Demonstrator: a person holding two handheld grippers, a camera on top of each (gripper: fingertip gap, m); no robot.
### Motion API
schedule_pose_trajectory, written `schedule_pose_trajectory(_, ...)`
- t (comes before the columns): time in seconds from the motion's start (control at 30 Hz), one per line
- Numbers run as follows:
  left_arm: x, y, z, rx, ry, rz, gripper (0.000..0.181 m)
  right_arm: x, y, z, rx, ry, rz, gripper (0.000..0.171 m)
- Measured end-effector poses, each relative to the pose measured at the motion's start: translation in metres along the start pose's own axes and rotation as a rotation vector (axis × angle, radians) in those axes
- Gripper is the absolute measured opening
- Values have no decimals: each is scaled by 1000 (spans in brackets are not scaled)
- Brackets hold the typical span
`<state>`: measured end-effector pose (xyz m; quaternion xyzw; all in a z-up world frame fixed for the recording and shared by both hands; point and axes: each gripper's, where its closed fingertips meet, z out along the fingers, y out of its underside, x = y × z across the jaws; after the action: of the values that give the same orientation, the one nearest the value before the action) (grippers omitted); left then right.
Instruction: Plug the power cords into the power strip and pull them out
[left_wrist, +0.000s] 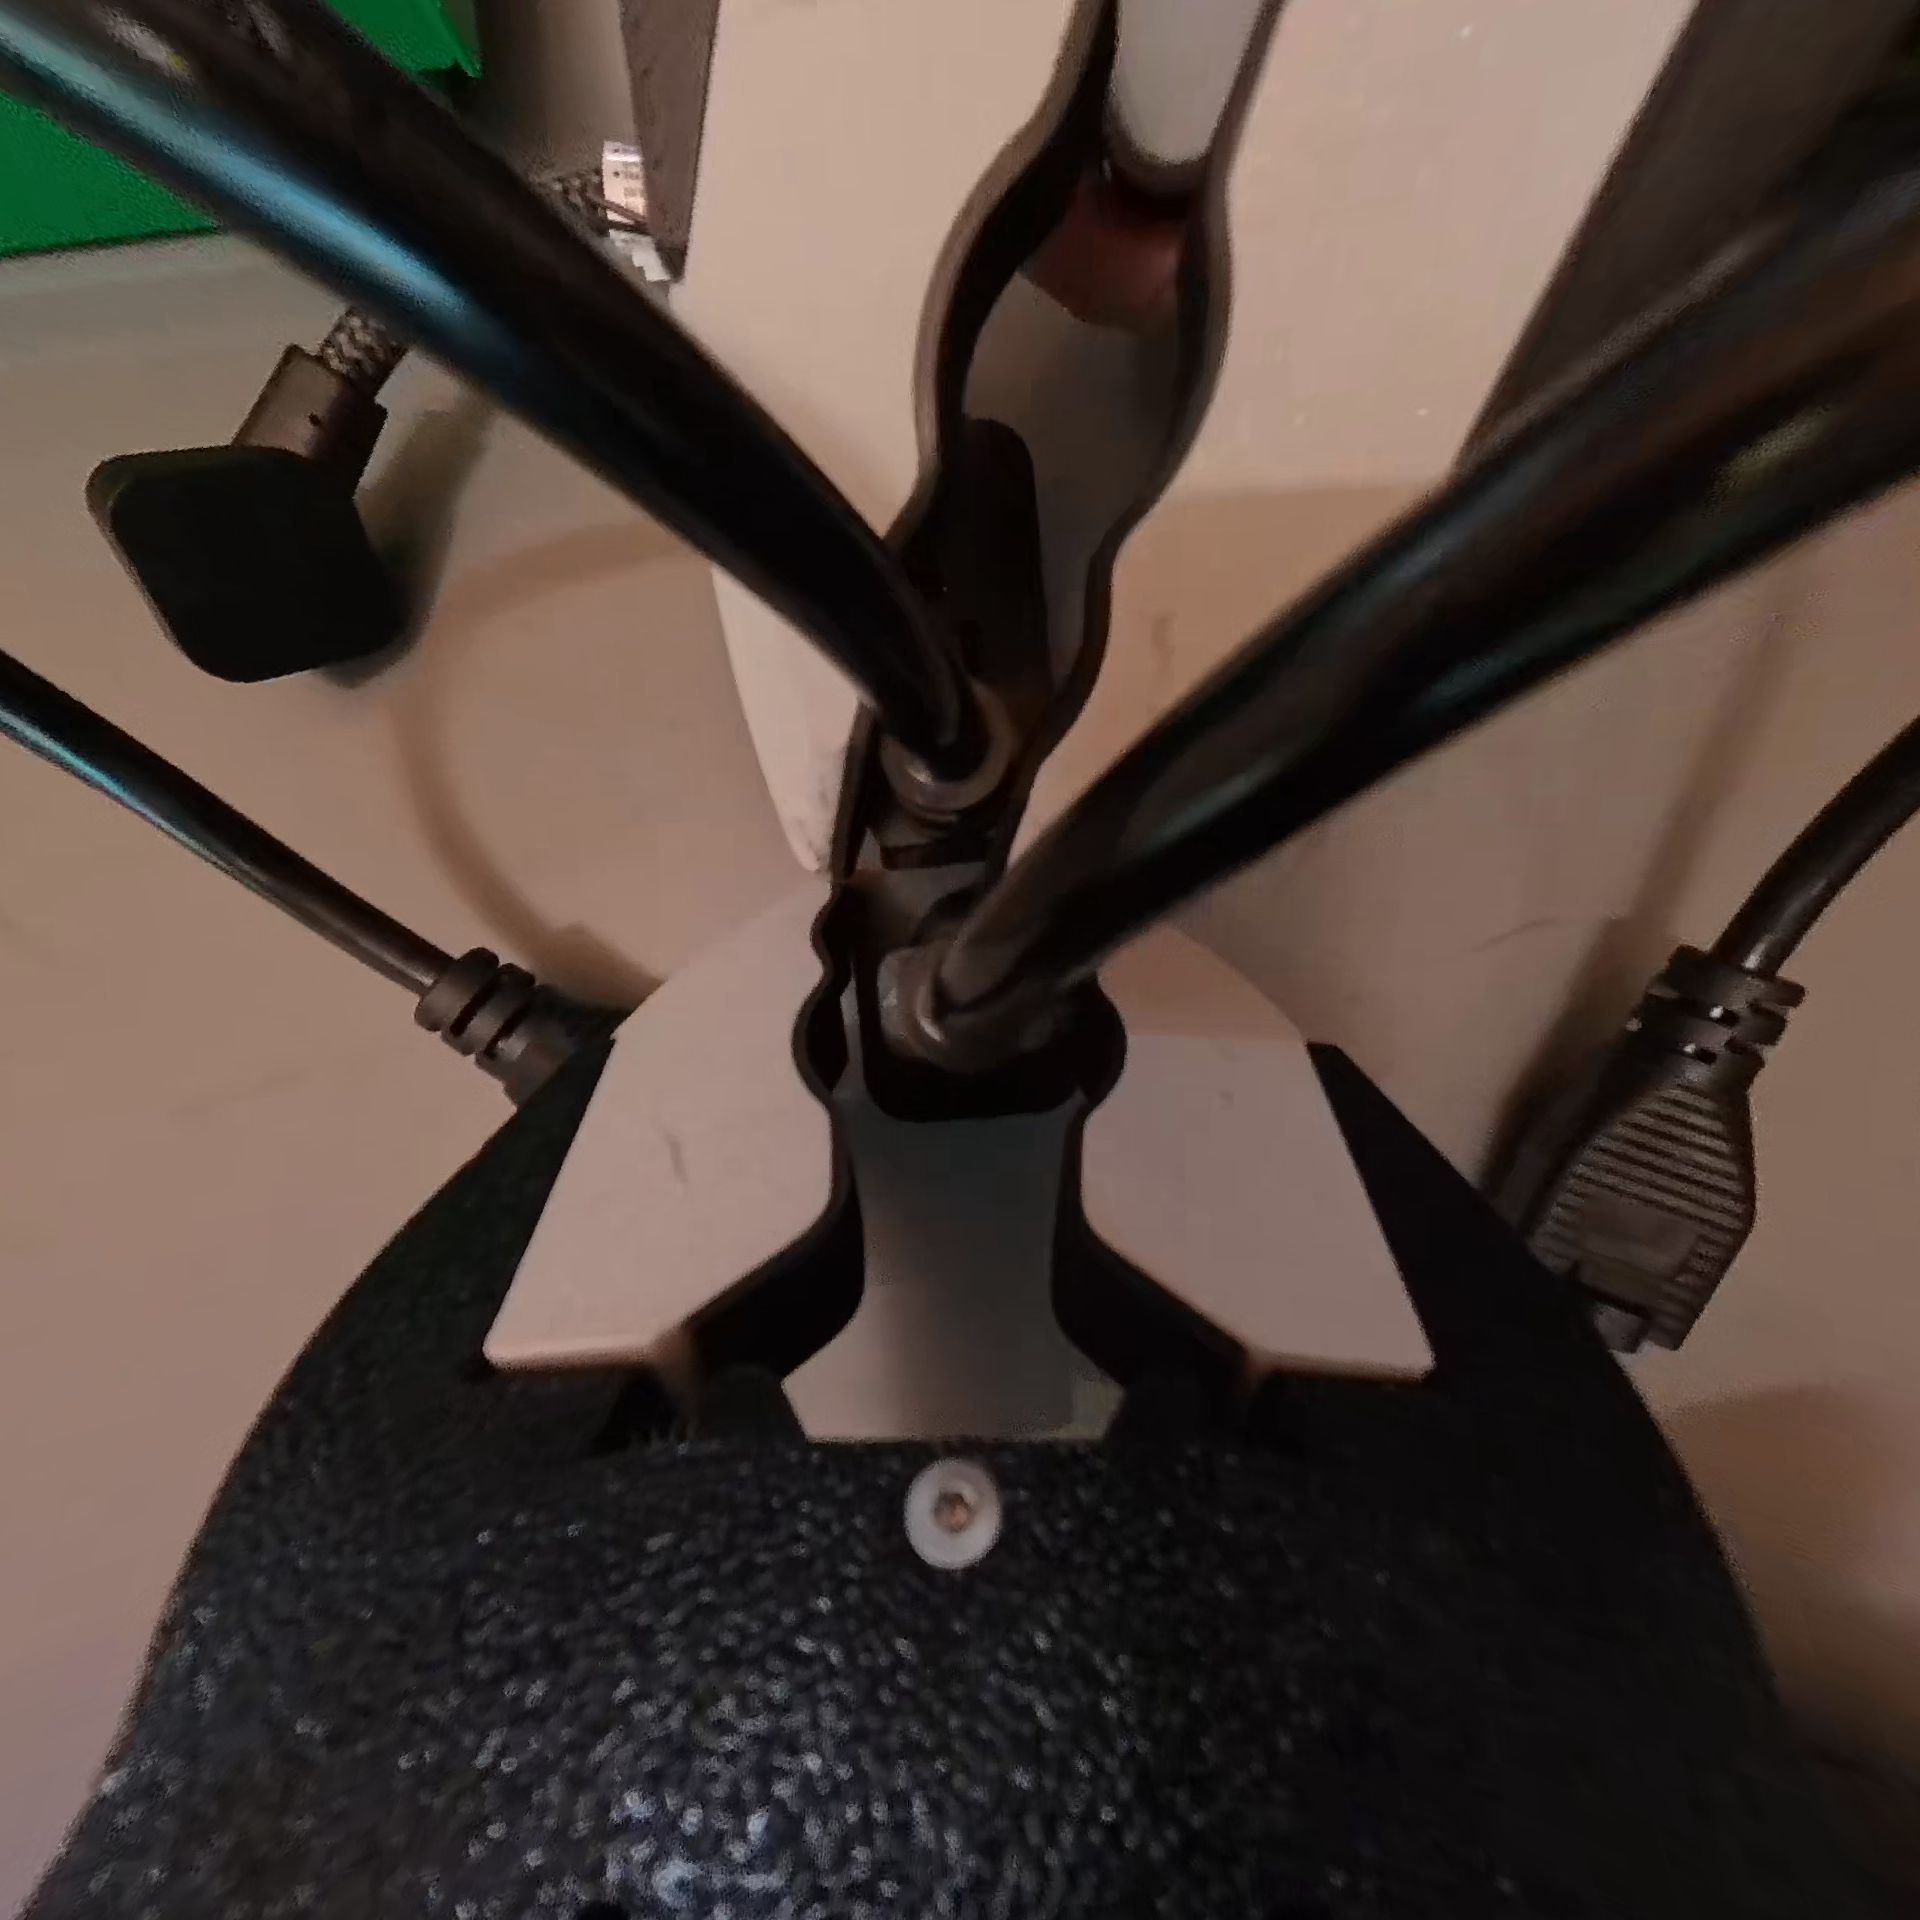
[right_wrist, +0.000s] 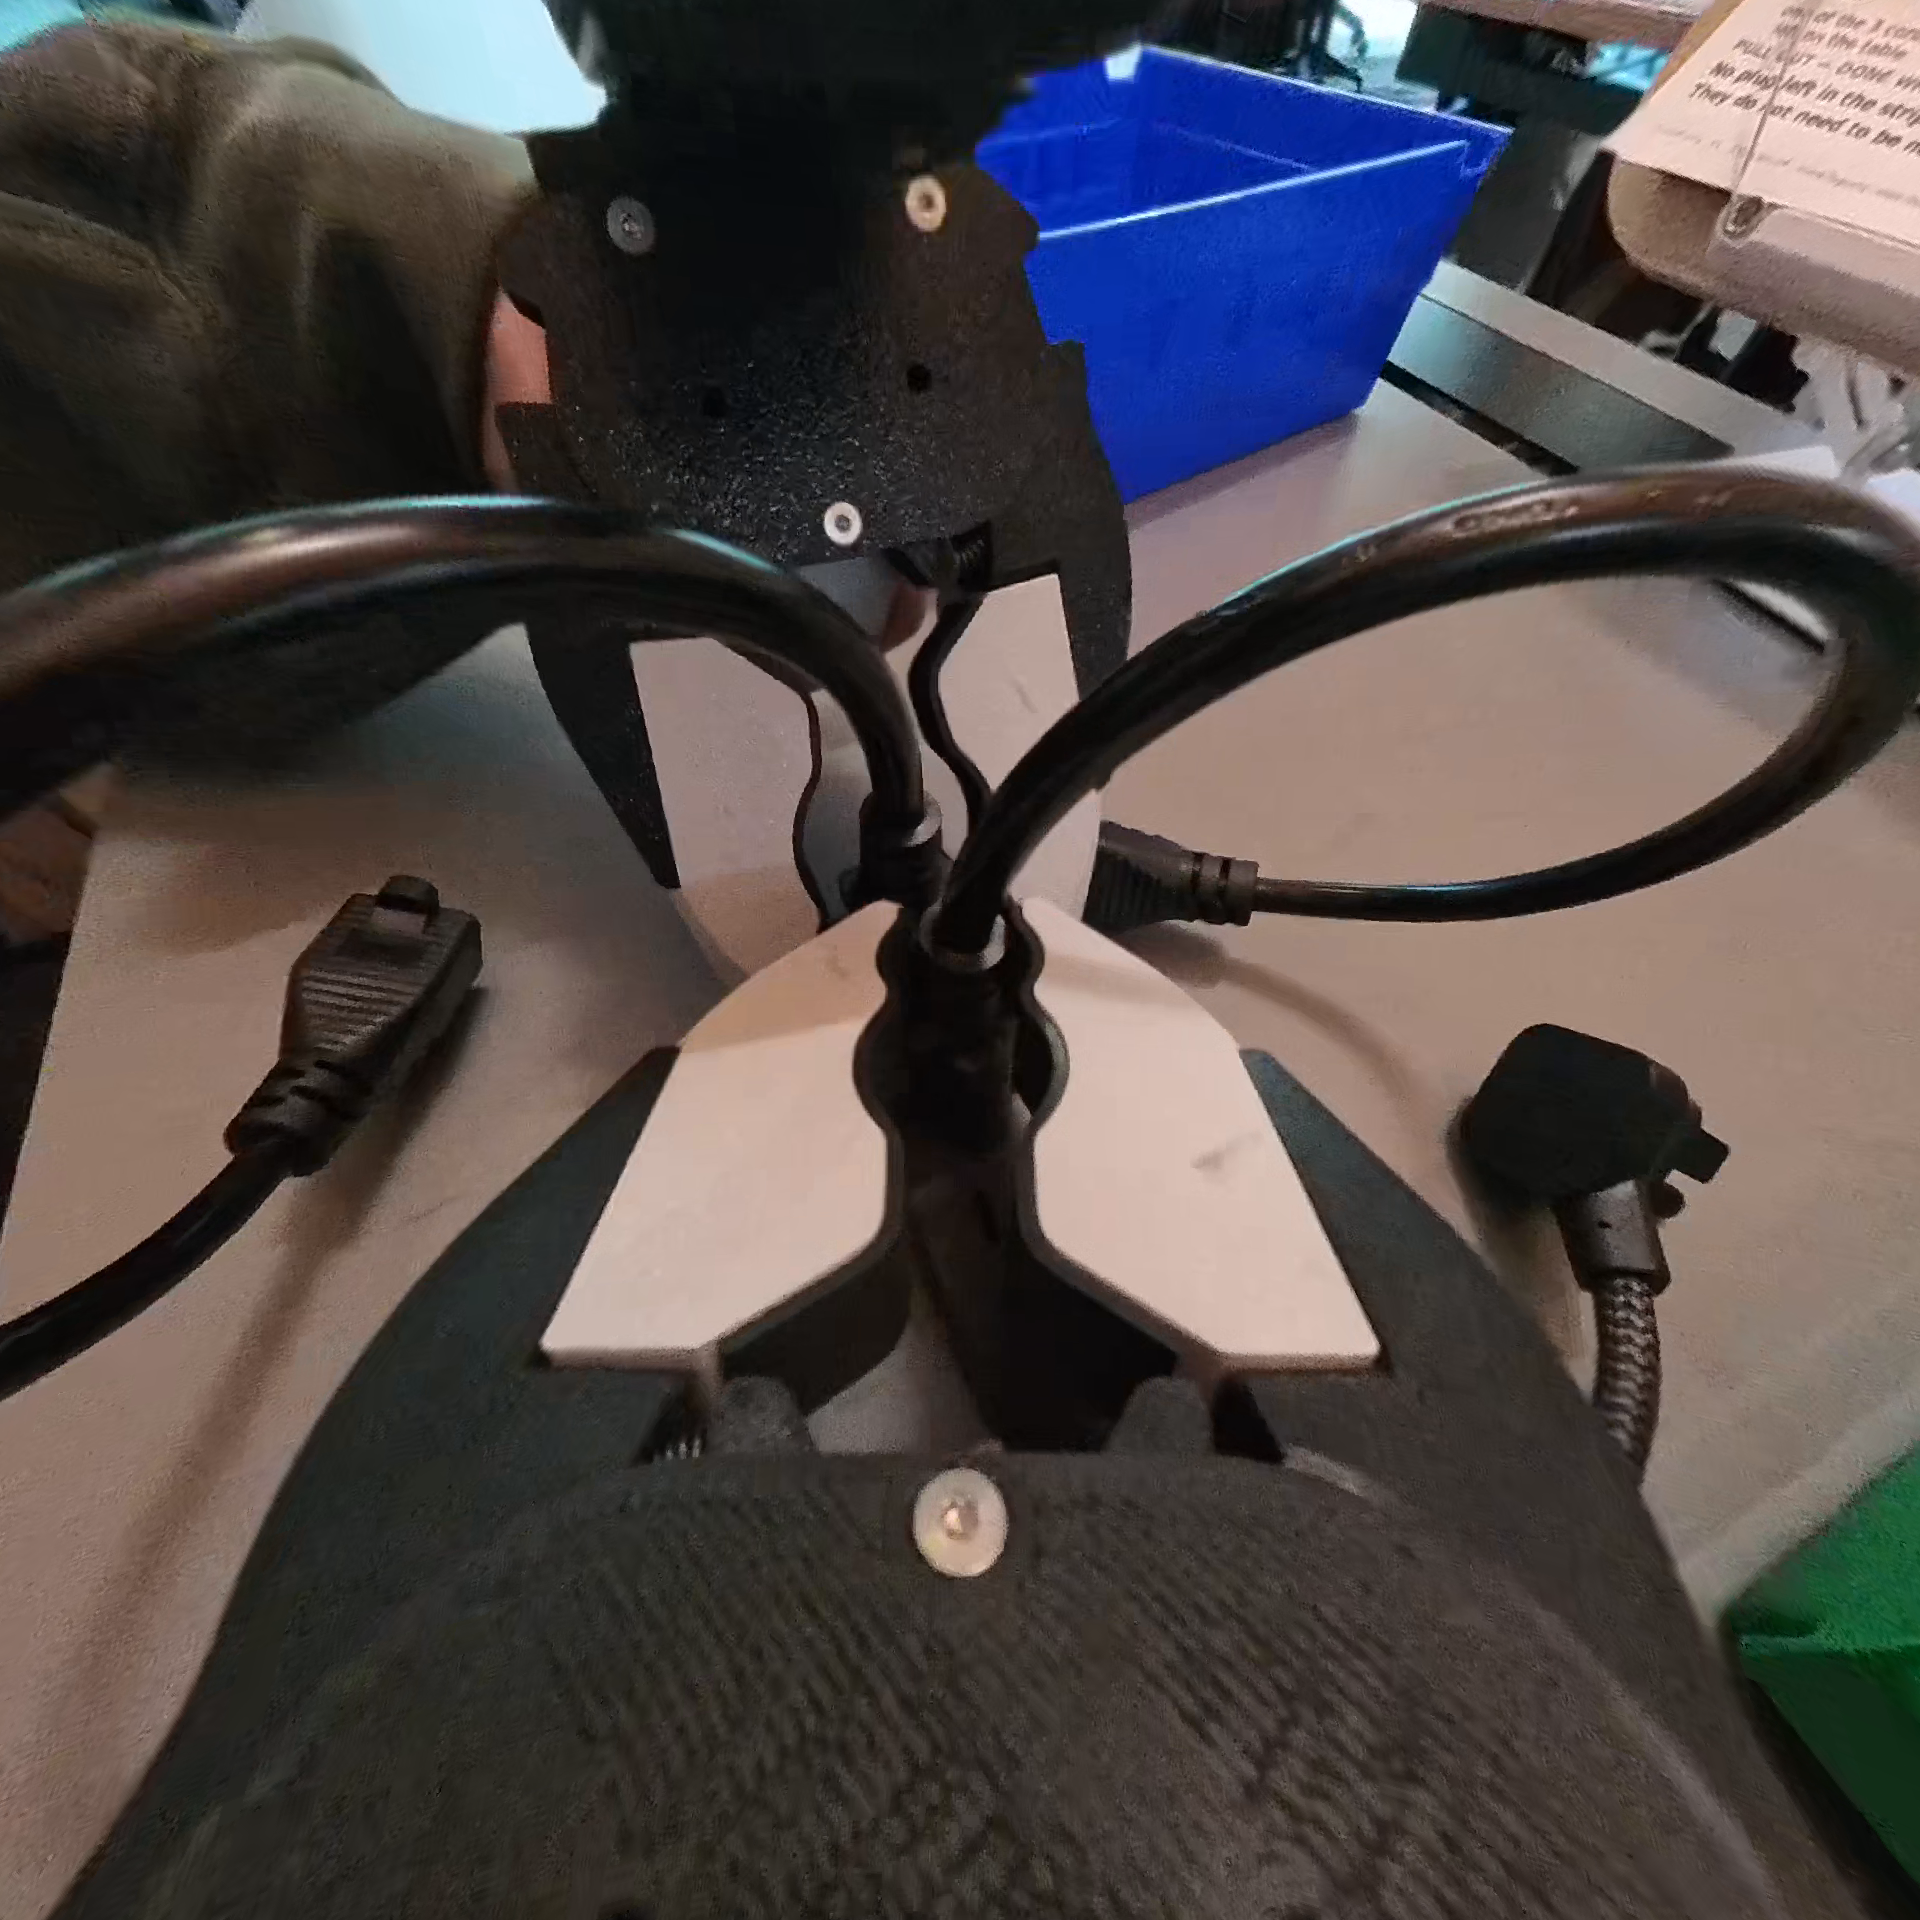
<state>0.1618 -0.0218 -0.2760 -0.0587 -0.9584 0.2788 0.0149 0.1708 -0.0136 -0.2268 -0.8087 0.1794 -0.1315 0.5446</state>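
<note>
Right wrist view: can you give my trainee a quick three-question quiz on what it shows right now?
1. True or false: the right gripper is shut on the right-looping cord.
2. The left gripper grips: A the left-looping cord; B the blue bin; C nothing.
3. Fill in: the angled plug lying on the table has a ___ cable.
Key: 1 true; 2 A; 3 braided.

Two looping black cords (right_wrist: 1558, 540) arch over the space between the facing grippers, crowding it. On the table (right_wrist: 1455, 790), a ribbed connector (right_wrist: 364, 987) lies left, an angled plug (right_wrist: 1579, 1122) right; a blue bin (right_wrist: 1247, 312) blocks the far side
</note>
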Motion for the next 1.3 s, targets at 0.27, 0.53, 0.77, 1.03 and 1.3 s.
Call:
schedule_pose_trajectory(0.27,0,0,0,62,27,2,40,-2,-1,2,21,-74,54,16)
schedule_pose_trajectory(0.53,0,1,0,17,79,-1,40,-2,-1,4,5,-137,82,17)
schedule_pose_trajectory(0.77,1,2,1,-18,74,-22,40,-5,-2,5,-1,-191,-23,16)
schedule_pose_trajectory(1.03,3,1,2,-36,43,-51,40,-5,3,-5,-4,-222,-26,18)
schedule_pose_trajectory(1.3,4,5,2,-148,-14,-76,41,-6,4,-7,-20,-210,-86,16)
